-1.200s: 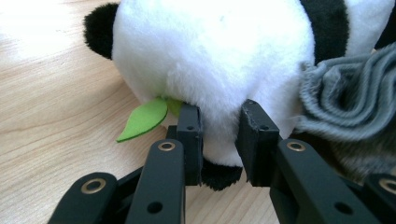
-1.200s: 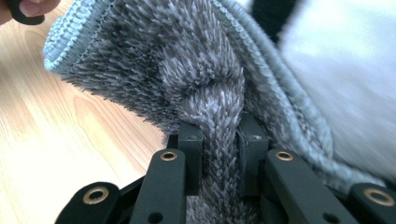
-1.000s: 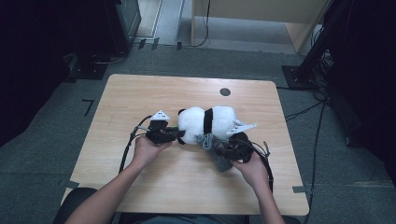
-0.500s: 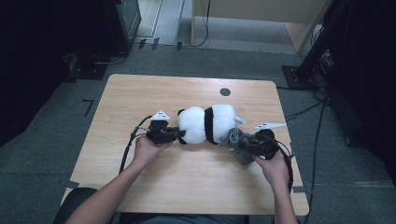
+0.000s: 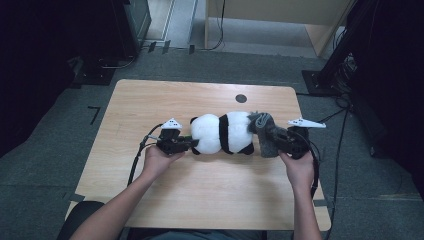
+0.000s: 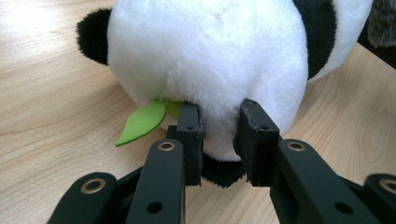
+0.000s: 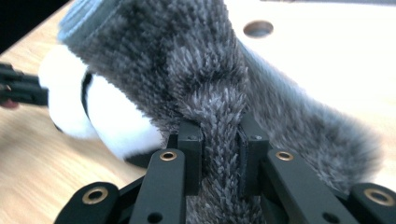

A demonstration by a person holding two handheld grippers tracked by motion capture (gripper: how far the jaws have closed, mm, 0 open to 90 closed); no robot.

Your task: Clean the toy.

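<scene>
Left tool (image 5: 186,144), held in the person's left hand (image 5: 159,159), jaws clamped on a fold of white plush at the head end of the toy panda (image 5: 222,133); in the left gripper view the two black jaws pinch the fur just beside a green felt leaf (image 6: 141,123) that lies against the wood. Right tool (image 5: 278,141), held in the right hand (image 5: 299,167), jaws closed on a ridge of the grey fuzzy fabric (image 5: 264,134), whose pile bunches between the jaws in the right gripper view (image 7: 219,140). The panda lies on its side near the middle of the wooden counter (image 5: 150,105), stretched between the two tools, head toward the left tool, black band around its middle, black ear (image 6: 95,35) resting on the wood. The grey fabric touches and partly covers the panda's rear end, extending from it toward the right tool. A round dark hole (image 5: 241,98) sits in the counter beyond the panda, well apart from it. Cables trail from both tools toward the person; grey carpet and dark equipment surround the counter
</scene>
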